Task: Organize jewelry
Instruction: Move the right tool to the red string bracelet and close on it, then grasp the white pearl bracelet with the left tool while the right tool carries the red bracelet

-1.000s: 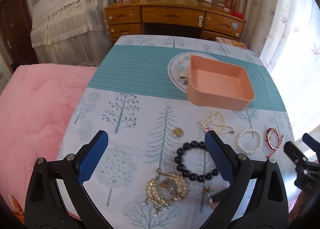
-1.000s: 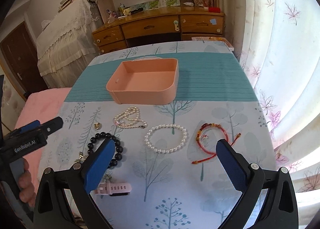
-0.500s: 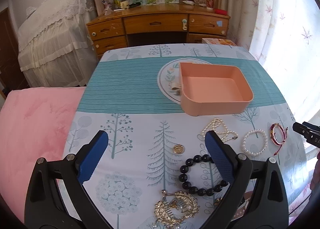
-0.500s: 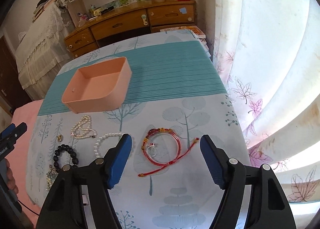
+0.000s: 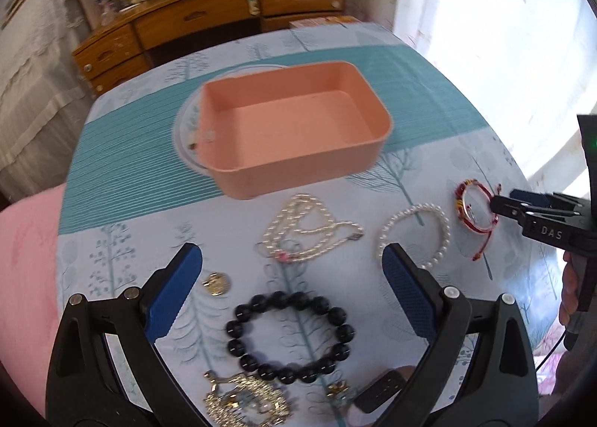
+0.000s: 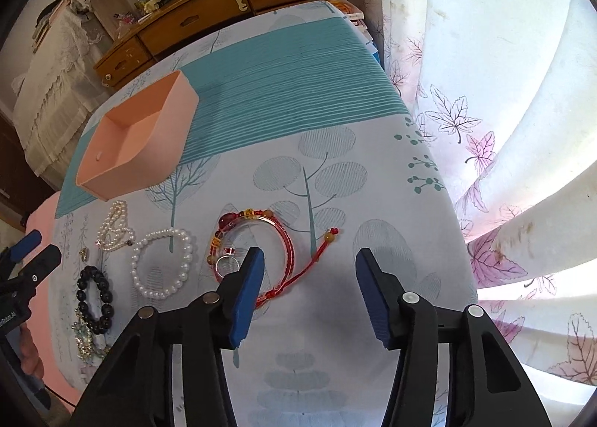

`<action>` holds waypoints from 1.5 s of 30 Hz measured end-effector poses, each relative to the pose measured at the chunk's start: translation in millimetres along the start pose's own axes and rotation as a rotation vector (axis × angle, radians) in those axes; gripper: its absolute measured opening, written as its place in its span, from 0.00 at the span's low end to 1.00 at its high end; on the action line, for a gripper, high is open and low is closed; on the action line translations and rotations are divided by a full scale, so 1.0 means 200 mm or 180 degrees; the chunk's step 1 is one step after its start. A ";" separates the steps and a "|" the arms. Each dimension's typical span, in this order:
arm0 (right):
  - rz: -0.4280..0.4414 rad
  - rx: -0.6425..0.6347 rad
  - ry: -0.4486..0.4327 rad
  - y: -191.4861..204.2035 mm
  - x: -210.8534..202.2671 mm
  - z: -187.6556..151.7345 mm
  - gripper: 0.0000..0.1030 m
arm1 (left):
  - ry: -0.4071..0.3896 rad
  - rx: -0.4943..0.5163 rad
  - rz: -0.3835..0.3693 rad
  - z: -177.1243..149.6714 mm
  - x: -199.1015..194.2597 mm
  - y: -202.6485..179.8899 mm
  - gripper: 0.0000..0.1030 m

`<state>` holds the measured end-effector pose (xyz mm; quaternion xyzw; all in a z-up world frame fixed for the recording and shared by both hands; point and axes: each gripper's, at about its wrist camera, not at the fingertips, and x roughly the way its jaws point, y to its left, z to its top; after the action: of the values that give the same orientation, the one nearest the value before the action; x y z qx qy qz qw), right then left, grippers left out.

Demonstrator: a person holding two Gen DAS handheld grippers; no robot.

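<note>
Tree-print table (image 6: 335,315) | my right hand-held gripper (image 6: 309,263) just narrowing, jaws apart, beside red bracelet (image 6: 253,240) | my left hand-held gripper (image 5: 291,259) wide apart over black bead bracelet (image 5: 291,337)

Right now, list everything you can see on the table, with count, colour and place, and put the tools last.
pink plastic tray: one, empty, on the teal stripe.
loose pearl strand: one, white, in front of the tray.
round pearl bracelet: one, white, right of the strand.
red cord bracelet: one, near the table's right edge, silver ring inside it.
black bead bracelet: one, front centre.
gold coin pendant: one, left of it.
gold ornate comb: one, front edge.
left tool: open, above the beads.
right tool: open, just closing, one finger at the red cord.
</note>
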<state>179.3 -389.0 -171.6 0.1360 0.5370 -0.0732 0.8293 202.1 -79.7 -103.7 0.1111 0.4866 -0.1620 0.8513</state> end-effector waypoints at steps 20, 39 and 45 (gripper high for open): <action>-0.0197 -0.0561 -0.0246 0.14 0.07 -0.05 0.22 | 0.0489 0.1103 -0.0180 0.08 0.35 -0.45 0.50; 0.0129 -0.0522 0.0147 0.14 0.08 0.01 0.06 | 0.0893 0.0820 -0.0802 0.11 0.36 -0.45 0.05; 0.0211 -0.0408 0.0116 0.14 0.05 0.00 0.06 | 0.0653 0.0475 -0.0917 0.12 0.22 -0.35 0.05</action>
<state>191.3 -362.5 -176.1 0.1017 0.5508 -0.0087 0.8284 215.4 -161.2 -132.0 0.1190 0.5684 -0.3057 0.7546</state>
